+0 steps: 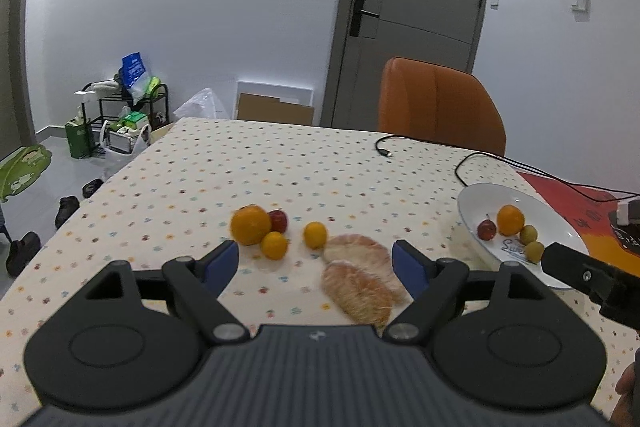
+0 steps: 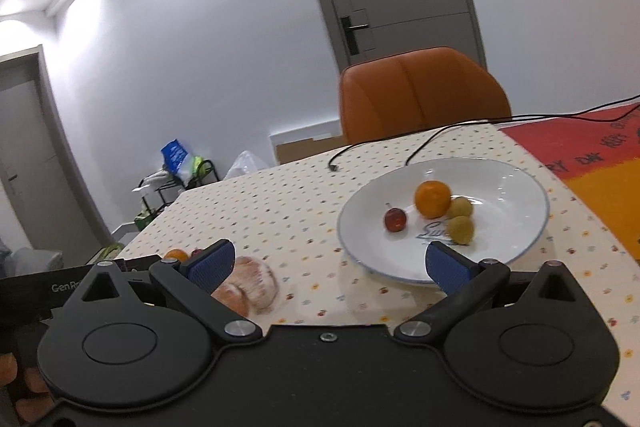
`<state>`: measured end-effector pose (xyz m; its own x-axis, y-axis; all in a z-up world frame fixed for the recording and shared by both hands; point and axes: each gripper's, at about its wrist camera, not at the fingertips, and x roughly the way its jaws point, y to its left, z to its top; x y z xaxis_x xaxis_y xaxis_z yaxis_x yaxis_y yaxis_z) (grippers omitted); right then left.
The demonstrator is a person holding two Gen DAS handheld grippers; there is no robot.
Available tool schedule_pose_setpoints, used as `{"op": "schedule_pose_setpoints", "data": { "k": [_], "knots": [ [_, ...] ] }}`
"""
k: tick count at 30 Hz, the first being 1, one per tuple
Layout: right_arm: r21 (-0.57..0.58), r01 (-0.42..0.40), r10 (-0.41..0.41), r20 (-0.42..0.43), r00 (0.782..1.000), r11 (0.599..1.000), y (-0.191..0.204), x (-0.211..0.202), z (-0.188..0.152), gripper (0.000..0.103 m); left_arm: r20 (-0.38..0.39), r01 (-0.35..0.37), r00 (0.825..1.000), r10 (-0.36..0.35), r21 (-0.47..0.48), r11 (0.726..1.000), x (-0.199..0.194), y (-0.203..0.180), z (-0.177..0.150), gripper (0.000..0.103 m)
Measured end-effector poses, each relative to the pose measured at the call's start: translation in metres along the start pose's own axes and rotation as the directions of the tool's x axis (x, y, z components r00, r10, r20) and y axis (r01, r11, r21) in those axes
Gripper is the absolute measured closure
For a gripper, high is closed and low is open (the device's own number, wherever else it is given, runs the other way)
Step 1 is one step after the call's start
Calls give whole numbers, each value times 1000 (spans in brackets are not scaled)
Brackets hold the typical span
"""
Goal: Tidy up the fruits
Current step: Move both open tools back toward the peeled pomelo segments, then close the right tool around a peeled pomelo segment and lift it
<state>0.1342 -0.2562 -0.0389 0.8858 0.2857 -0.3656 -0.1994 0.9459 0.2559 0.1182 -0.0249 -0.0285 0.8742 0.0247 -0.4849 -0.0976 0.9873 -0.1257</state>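
Both tools were spread wide and held nothing: the left gripper [image 1: 316,263] hung over the peeled pomelo segments [image 1: 360,279], the right gripper [image 2: 328,263] beside the white plate [image 2: 516,183]. Soft segments could tear or slip if pinched hard. The black cable [image 1: 472,163] lay behind the plate, while the tablecloth [image 1: 200,171] to the left offered open room.

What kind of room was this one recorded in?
Probably a home dining area: a table with a dotted tablecloth, an orange chair pulled up to it, and a shelf of household clutter against the wall.
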Motion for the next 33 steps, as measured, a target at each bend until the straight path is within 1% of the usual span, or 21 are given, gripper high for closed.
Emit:
{"op": "schedule_pose_setpoints", "data": {
  "k": [15,19,22,24,28,30,33],
  "knots": [
    [-36,-64,62,-39,997,997,32,14,-8,0,-4,-35,999,35,-59,998,-5,40,-6,21],
    [-67,-81,78,-45,996,994,41,18,-11,1,-6,-40,999,40,-69,997,-5,46,-8,21],
    [-89,-97,92,-65,994,991,46,23,-13,10,-13,-31,999,30,-83,996,-4,51,-8,21],
    [-102,-112,104,-81,991,988,50,27,-14,18,-13,-31,999,30,-88,996,-4,54,-9,21],
    [-114,-134,123,-102,987,984,56,36,-17,26,-15,-38,999,36,-85,996,-1,57,-9,21],
    [-113,-148,135,-118,984,982,58,41,-18,33,-20,-40,999,38,-85,996,1,59,-10,21],
    [-118,-163,145,-142,979,980,62,49,-20,38,-25,-41,999,39,-80,996,4,61,-10,21]
  ]
}}
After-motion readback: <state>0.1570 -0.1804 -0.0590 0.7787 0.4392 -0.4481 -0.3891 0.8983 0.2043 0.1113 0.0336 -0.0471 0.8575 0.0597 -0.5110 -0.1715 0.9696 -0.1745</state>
